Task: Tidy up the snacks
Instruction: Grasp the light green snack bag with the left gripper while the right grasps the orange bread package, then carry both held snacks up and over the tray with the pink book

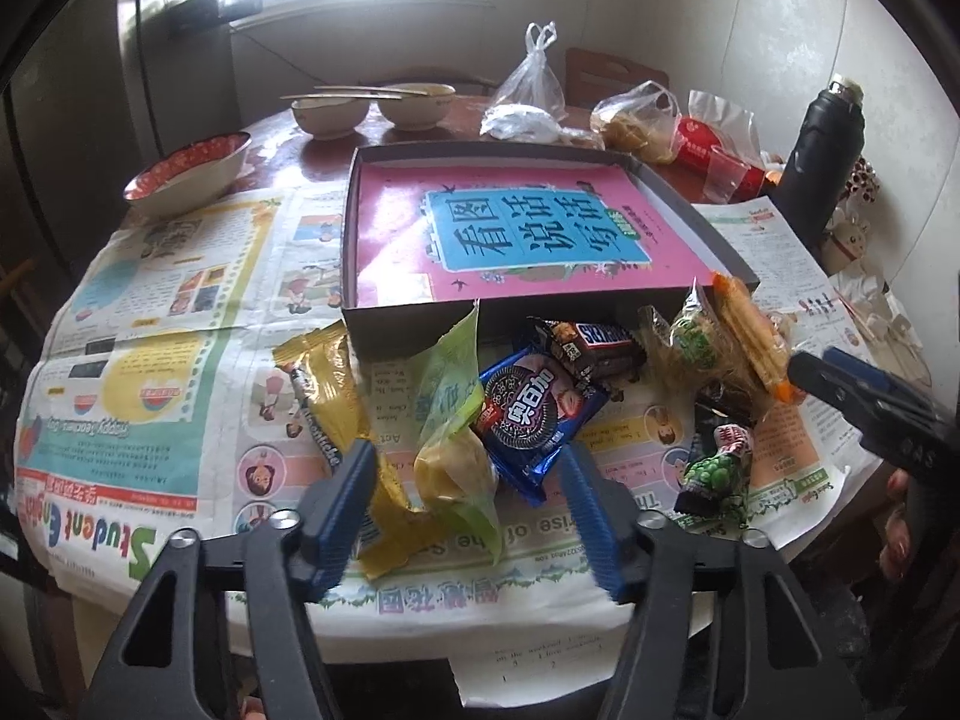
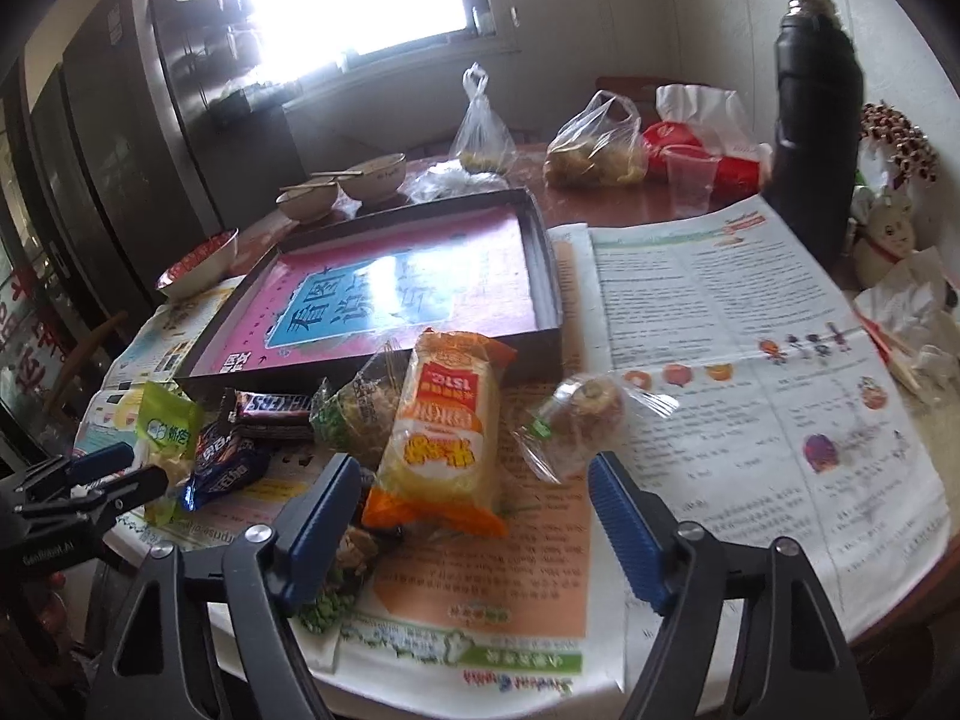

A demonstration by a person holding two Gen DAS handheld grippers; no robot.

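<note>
- Left wrist view: left gripper (image 1: pixel 468 498) parted around green packet (image 1: pixel 453 420) and Oreo pack (image 1: pixel 531 414), gripping nothing; closing could pinch 2 wrappers.
- Right gripper (image 2: pixel 474 504) parted astride orange cracker pack (image 2: pixel 447 420), unclamped; clear pastry wrapper (image 2: pixel 579 414) at 2 o'clock may snag.

Left gripper (image 1: pixel 471 510) angled down, fingers (image 1: pixel 345 516) parted about halfway, nothing pinched. Right gripper (image 2: pixel 474 525) also angled down, fingers (image 2: pixel 627 534) a bit wider apart, pads not pressing on anything. Both side by side, left one's tip visible at right view's left edge.
</note>
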